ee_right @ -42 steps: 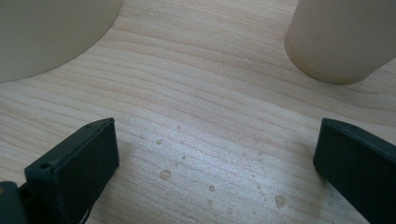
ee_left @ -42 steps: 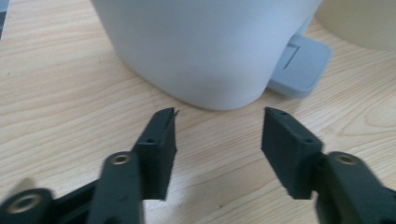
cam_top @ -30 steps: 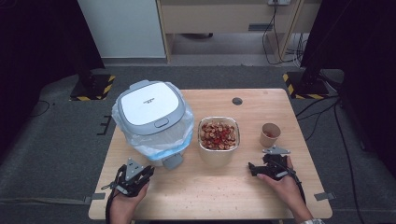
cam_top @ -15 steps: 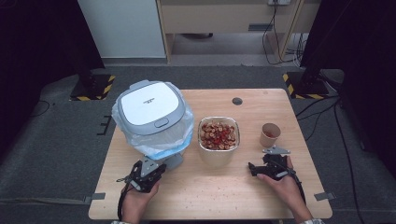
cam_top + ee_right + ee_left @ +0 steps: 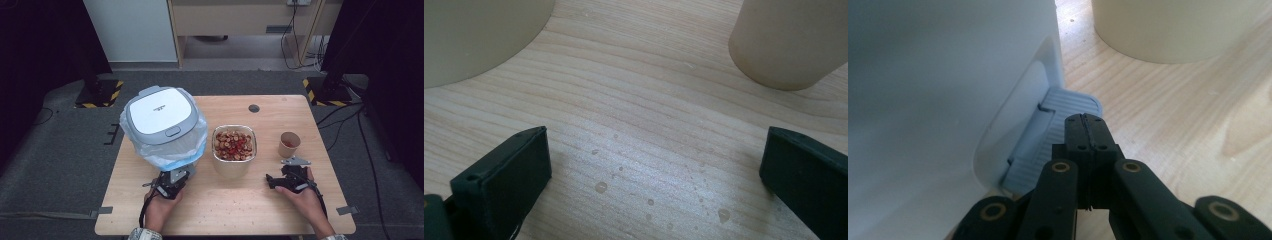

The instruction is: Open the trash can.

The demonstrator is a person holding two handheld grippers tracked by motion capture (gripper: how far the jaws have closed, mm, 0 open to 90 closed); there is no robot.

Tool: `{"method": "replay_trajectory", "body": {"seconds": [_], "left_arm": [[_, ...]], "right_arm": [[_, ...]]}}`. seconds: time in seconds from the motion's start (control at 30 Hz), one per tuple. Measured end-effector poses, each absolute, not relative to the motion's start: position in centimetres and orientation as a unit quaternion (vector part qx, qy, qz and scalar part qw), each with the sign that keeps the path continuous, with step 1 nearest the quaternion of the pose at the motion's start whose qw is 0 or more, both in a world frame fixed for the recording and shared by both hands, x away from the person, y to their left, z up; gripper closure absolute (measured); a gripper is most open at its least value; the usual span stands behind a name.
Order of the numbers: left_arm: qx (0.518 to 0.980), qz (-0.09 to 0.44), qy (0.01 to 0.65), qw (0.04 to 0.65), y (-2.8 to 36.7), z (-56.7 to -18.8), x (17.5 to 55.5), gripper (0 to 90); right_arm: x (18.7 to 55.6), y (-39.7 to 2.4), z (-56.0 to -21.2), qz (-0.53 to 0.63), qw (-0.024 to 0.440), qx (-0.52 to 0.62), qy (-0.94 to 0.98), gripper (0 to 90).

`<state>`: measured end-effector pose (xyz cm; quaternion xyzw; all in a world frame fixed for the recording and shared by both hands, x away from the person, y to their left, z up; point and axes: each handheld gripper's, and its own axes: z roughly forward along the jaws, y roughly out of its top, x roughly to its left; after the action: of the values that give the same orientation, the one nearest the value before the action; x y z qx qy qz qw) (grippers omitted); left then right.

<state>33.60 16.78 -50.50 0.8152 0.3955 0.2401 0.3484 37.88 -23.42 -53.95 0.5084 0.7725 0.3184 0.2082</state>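
Spanning frame: pale wood table [image 5: 300, 107], grey carpet floor [image 5: 60, 145], droplets [image 5: 600, 187] on wood.

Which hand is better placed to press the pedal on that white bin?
Left. The left gripper, jaws shut, sits right over the grey pedal at the foot of the white bin. The right gripper rests open on the table, beyond the bowl.

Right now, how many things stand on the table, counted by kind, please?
Pedal bin with white lid: 1
Tub of red and brown pieces: 1
Paper cup: 1
Hand-held grippers, left and right: 2
Total: 5
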Motion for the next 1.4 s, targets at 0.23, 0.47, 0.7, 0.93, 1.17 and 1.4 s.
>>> {"method": "replay_trajectory", "body": {"seconds": [0.23,0.47,0.7,0.93,1.17,1.4], "left_arm": [[0.808,0.246,0.405,0.349,16.9,-50.9,34.0,90.0],[0.817,0.265,0.388,0.333,16.7,-51.2,33.9,90.0],[0.818,0.264,0.390,0.330,16.7,-51.4,33.9,90.0],[0.826,0.261,0.385,0.319,16.6,-52.0,34.1,90.0],[0.822,0.247,0.397,0.326,16.8,-52.1,34.3,90.0],[0.821,0.245,0.400,0.326,16.9,-52.1,34.3,90.0]], "right_arm": [[37.9,-23.4,-53.9,0.318,0.208,0.508,0.773,0.6],[37.9,-23.4,-53.9,0.319,0.208,0.509,0.772,0.6],[37.8,-23.4,-53.9,0.319,0.209,0.510,0.771,0.6],[37.8,-23.4,-53.9,0.318,0.208,0.509,0.772,0.6],[37.8,-23.4,-53.9,0.318,0.208,0.509,0.772,0.6],[37.8,-23.4,-53.9,0.319,0.207,0.509,0.772,0.6]]}}
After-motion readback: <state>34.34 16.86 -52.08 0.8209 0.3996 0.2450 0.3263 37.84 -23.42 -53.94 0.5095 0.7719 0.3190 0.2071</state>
